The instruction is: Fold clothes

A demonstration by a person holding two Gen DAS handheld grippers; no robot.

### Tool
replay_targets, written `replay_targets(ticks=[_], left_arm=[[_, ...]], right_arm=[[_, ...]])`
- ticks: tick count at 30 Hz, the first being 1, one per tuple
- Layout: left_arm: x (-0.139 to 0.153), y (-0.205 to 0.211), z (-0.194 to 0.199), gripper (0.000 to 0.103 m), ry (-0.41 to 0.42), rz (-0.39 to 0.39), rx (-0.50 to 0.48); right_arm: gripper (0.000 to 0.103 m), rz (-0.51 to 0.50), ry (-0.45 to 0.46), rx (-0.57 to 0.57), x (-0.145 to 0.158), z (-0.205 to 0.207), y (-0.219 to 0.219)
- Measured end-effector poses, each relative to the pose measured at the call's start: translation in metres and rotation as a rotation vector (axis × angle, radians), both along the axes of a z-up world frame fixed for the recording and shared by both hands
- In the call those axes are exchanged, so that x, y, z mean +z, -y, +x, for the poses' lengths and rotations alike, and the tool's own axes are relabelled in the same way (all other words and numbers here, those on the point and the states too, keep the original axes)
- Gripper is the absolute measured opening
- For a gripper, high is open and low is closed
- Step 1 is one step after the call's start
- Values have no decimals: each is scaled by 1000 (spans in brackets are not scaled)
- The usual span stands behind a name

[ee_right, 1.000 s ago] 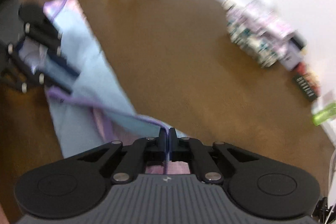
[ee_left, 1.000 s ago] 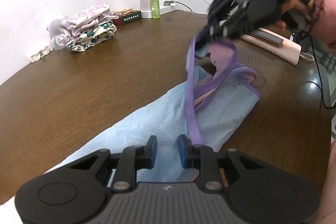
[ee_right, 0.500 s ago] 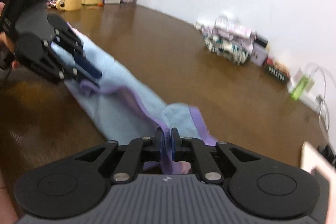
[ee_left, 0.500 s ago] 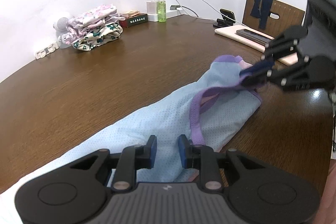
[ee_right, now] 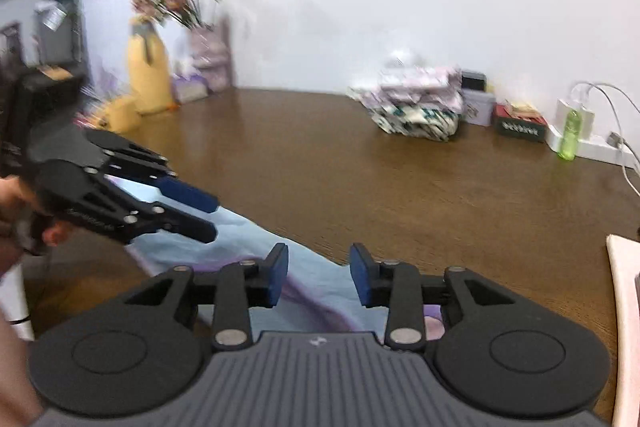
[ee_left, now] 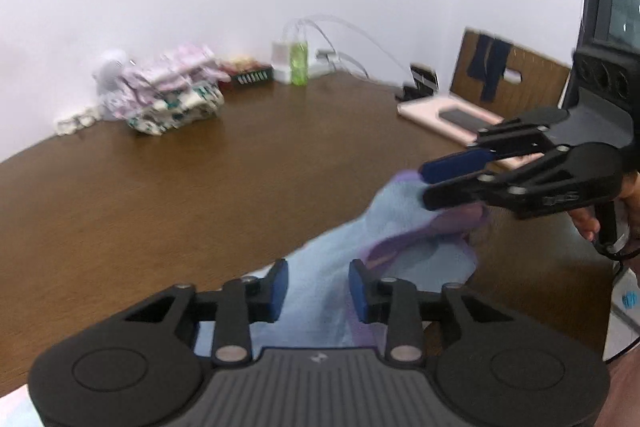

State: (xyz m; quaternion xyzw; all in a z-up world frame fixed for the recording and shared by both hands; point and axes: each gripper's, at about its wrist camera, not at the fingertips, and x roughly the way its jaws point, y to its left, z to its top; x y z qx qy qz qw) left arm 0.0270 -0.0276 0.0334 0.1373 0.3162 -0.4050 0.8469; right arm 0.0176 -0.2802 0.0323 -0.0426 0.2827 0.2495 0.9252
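Observation:
A light blue garment with purple trim [ee_left: 360,247] lies on the brown wooden table [ee_left: 200,195], part folded over itself. It also shows in the right wrist view [ee_right: 260,247]. My left gripper [ee_left: 318,287] is open, just above the garment's near part. My right gripper [ee_right: 318,275] is open and empty, raised just above the garment's other end. In the left wrist view the right gripper [ee_left: 428,183] hovers over the folded purple edge. In the right wrist view the left gripper [ee_right: 208,219] hovers over the cloth at the left.
A stack of folded patterned clothes [ee_left: 172,95] sits at the table's far edge by the wall, with a green bottle [ee_left: 298,65] and chargers. A pink pad with a phone [ee_left: 452,117] lies at the right. A yellow vase with flowers [ee_right: 148,75] stands far left.
My right gripper has let go of the purple-trimmed edge and opened. The left jaws have opened wider. Both grippers have lifted a little off the cloth.

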Motion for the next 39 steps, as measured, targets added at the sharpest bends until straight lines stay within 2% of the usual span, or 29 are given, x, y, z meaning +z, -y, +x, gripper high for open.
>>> replay_targets(ticks=[3, 9, 19, 25, 26, 27, 28, 29, 30, 31, 32, 33, 35, 39], left_arm=[[-11, 3, -1, 26, -26, 34, -6], [-20, -1, -2, 27, -50, 31, 0], [-22, -5, -1, 27, -43, -1, 12], [-25, -16, 4, 27, -63, -55, 15], [-23, -17, 6, 29, -76, -57, 13], [-21, -17, 6, 36, -85, -60, 9], [-18, -17, 5, 41, -86, -66, 4], [-15, -17, 3, 50, -87, -73, -2], [-12, -18, 1, 63, -80, -82, 2], [-7, -21, -5, 71, -53, -98, 25], [-3, -25, -11, 87, -26, -113, 49], [2, -28, -17, 96, 1, -129, 73], [10, -36, -28, 102, 46, -165, 127], [12, -60, -48, 103, 12, -279, 306]], right_arm=[[22, -48, -48, -17, -16, 6, -4], [21, -83, -79, -47, -29, 7, 2], [23, -73, -69, -54, -32, 3, 4], [26, -92, -39, -56, -34, -2, 5], [28, -77, -44, -58, -33, -2, 6], [32, -55, -47, -63, -31, -2, 6], [41, -30, -36, -71, -27, -4, 7], [47, -4, -22, -79, -23, -6, 8], [61, 28, 0, -85, -17, -11, 8], [78, 55, 21, -91, -13, -16, 7], [85, 72, 35, -94, -10, -20, 6], [92, 86, 48, -98, -7, -24, 5], [100, 97, 59, -93, -5, -33, -1], [103, 96, 70, -82, -5, -51, -16]])
